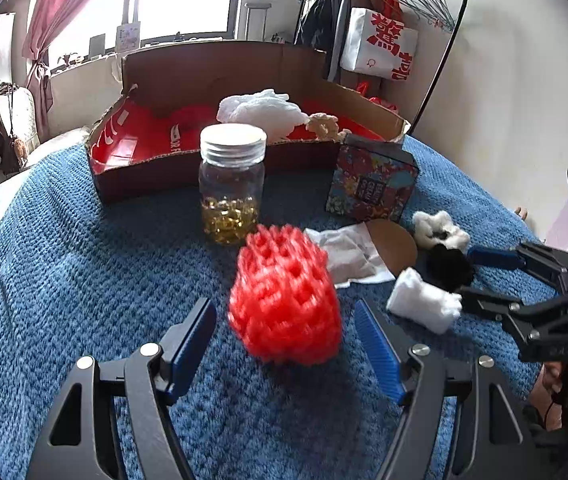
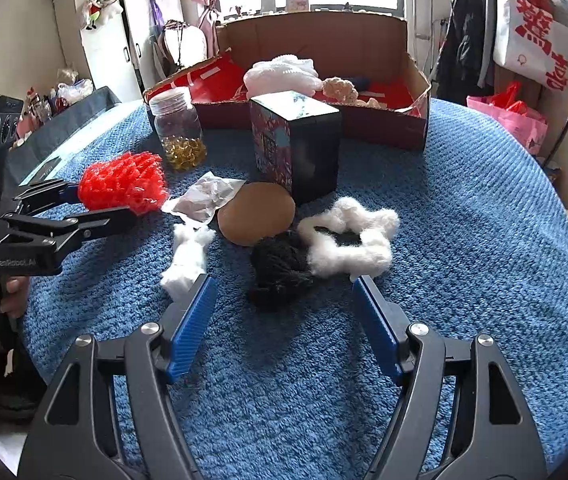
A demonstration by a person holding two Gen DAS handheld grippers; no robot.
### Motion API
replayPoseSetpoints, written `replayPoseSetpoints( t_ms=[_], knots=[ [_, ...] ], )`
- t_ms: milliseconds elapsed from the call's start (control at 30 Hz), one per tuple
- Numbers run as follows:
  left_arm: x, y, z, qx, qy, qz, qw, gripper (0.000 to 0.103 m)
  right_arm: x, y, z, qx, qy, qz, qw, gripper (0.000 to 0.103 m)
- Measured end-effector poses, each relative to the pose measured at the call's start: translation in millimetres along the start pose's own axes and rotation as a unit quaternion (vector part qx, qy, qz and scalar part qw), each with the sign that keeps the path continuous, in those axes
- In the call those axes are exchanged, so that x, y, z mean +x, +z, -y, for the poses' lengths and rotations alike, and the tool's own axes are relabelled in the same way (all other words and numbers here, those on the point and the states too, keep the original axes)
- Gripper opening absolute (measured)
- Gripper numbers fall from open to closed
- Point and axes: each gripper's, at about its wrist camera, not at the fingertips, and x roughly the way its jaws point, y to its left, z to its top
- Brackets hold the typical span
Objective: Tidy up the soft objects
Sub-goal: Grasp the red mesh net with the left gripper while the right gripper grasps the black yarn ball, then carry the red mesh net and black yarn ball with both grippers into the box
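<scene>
Left claw (image 1: 284, 312) gapes around red foam net (image 1: 285, 299) on blue blanket (image 1: 64, 280).

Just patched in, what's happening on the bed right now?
A person is sorting soft items on the blue blanket with two handheld grippers. The open left gripper straddles the red foam net, not yet clamped. The open right gripper hovers by the black fluffy ball, next to the white fluffy ring and a white cotton piece. The cardboard box behind already holds a white cloth.
</scene>
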Motion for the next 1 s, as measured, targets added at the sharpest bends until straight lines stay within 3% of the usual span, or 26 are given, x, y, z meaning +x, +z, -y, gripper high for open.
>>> replayPoseSetpoints(
  t_ms=[133,167,200,233,333,733,1000],
  knots=[
    [5,4,-2,-0.006,-0.007,-0.002,1.0000,0.070,4,1,5,0.026,0.018,0.002,1.000,0.066],
    [7,5,-2,-0.007,-0.012,-0.006,0.9999,0.065,5,1,7,0.033,0.025,0.003,0.999,0.054],
    [9,5,-3,-0.009,-0.017,-0.010,0.9998,0.048,7,1,9,0.042,0.033,0.000,0.999,0.045],
    [10,4,-3,-0.010,-0.022,-0.015,0.9996,0.048,8,1,10,0.049,0.041,-0.002,0.998,0.033],
    [6,3,-3,-0.011,-0.025,-0.006,0.9996,0.047,6,0,15,0.068,0.060,0.004,0.996,0.026],
    [-10,-1,-5,-0.015,-0.016,0.004,0.9998,0.047,-7,1,7,0.054,0.068,0.013,0.996,0.026],
    [-17,2,-25,-0.032,0.006,0.007,0.9995,0.047,-19,6,26,0.069,0.049,0.023,0.996,0.026]
  ],
)
